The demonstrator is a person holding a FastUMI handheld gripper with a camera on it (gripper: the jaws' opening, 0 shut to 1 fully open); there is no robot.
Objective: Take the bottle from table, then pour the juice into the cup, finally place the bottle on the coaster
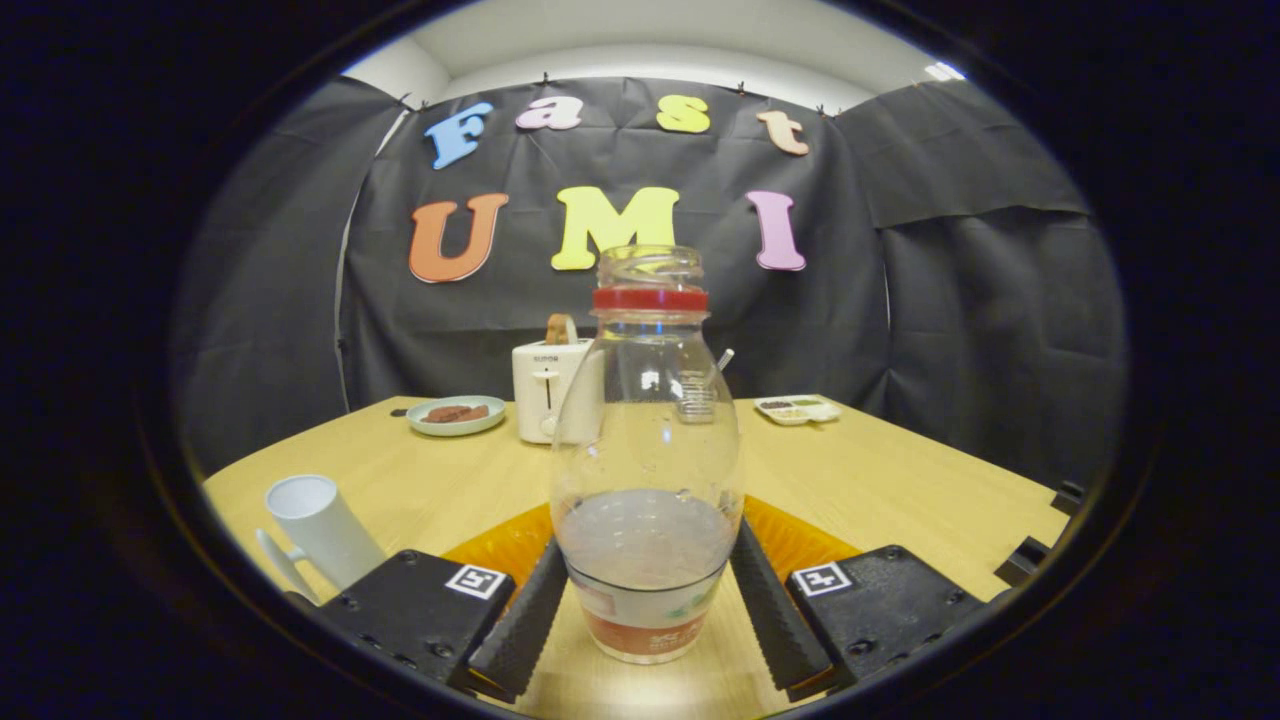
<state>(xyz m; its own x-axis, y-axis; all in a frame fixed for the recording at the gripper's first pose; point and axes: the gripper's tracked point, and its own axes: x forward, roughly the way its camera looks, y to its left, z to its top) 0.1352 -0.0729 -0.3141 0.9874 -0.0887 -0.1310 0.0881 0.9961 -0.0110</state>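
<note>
A clear plastic bottle (648, 440) with a red neck ring and no cap stands upright between my fingers. Pale liquid fills about its bottom third. My gripper (648, 540) is shut on the bottle: both fingertips (548, 575) press on its widest part, while lower down the body narrows away from them. An orange coaster (800, 545) lies on the table behind and to both sides of the bottle; whether the bottle's base rests on it I cannot tell. A white cup (320, 525) with a handle stands to the left, beside my left finger.
On the wooden table (900, 480), a white toaster (545, 390) stands behind the bottle. A light plate (456, 416) with brown food is at the back left. A small white dish (798, 409) sits at the back right. Black cloth walls the booth.
</note>
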